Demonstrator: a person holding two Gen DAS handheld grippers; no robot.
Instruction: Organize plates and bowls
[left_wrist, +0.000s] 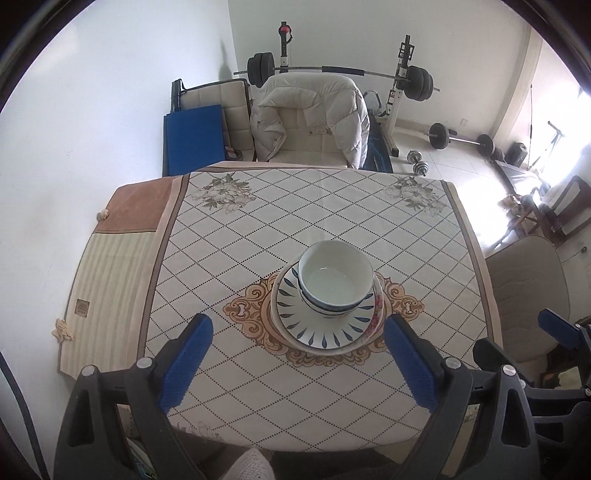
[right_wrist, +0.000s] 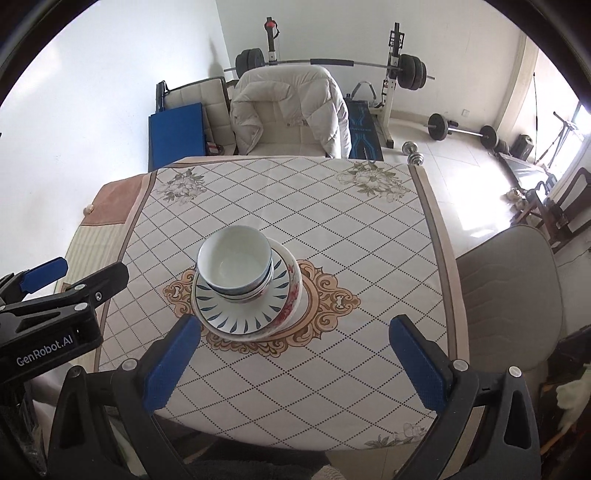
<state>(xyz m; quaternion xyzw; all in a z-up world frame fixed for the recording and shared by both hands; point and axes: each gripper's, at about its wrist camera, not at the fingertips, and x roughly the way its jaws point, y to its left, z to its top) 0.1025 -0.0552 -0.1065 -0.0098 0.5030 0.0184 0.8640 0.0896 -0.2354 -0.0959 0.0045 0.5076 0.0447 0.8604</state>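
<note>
Left wrist view looks steeply down on our left gripper (left_wrist: 297, 360), its blue-padded black jaws spread wide with nothing between them, held above the near edge of the table covered in a cream diamond-patterned tablecloth (left_wrist: 258, 229). At the middle of the table, on the cloth's orange scrolled medallion, stands the stack: a white ceramic bowl (left_wrist: 334, 273) nested in a second bowl with a dark blue rim line (left_wrist: 325, 309), both on a white plate painted with radiating blue strokes (left_wrist: 325, 332), which lies on a larger plate with a pink floral rim (left_wrist: 377, 314). We cannot tell whether anything lies under that one. Right wrist view shows our right gripper (right_wrist: 295, 360) likewise gaping and empty, above the near edge and clear of the stack. Beyond the far edge sits a cream chair draped with a white quilted jacket (left_wrist: 314, 110).
</note>
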